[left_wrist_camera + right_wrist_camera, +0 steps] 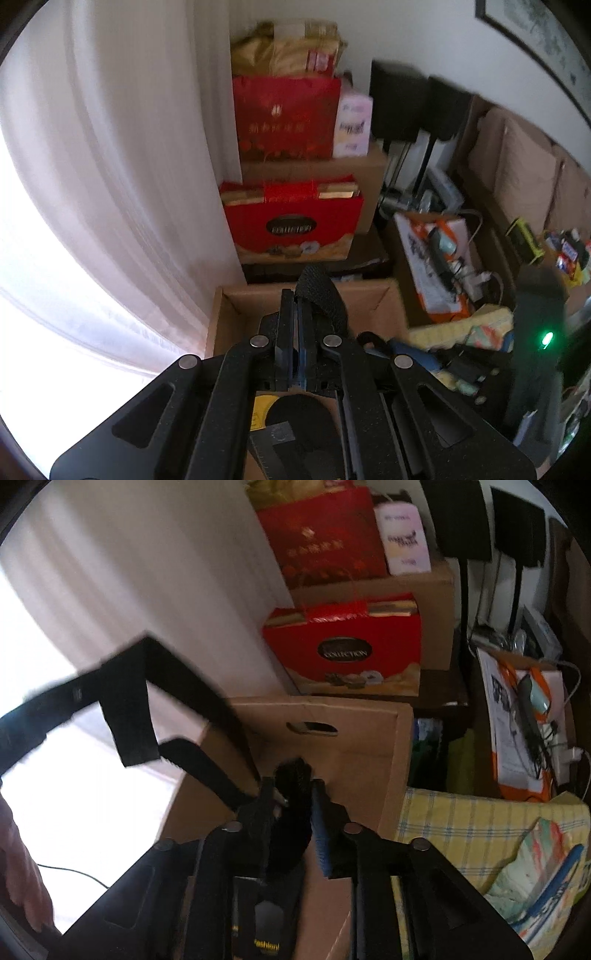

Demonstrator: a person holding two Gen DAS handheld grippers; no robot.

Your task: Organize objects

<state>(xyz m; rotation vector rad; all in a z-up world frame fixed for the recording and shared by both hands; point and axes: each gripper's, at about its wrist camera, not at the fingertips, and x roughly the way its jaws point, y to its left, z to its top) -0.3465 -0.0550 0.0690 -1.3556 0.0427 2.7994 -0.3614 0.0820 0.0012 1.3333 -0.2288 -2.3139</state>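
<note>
A cluttered room corner, white curtain [122,155] on one side, stacked gift boxes against the wall. The left gripper [295,317] is pinched nearly closed on a black webbing strap [321,295], which loops up out of its fingers; the right gripper [291,794] is clamped narrowly on another part of what looks like the same dark strap [291,775] (its loose lengths swing off to the left in that view, blurred). Both hang over an open cardboard box [369,299], with a black item bearing a yellow label [295,417] below the left gripper, apparently attached to the strap.

The step in hand seems to be carrying this strapped item to the box. Next it calls for lowering both grippers together so the strap and item drop inside rather than snag the rim.

Beyond stand a red gift box [295,229], a red bag [284,118], and a yellow checked cloth [480,834].
</note>
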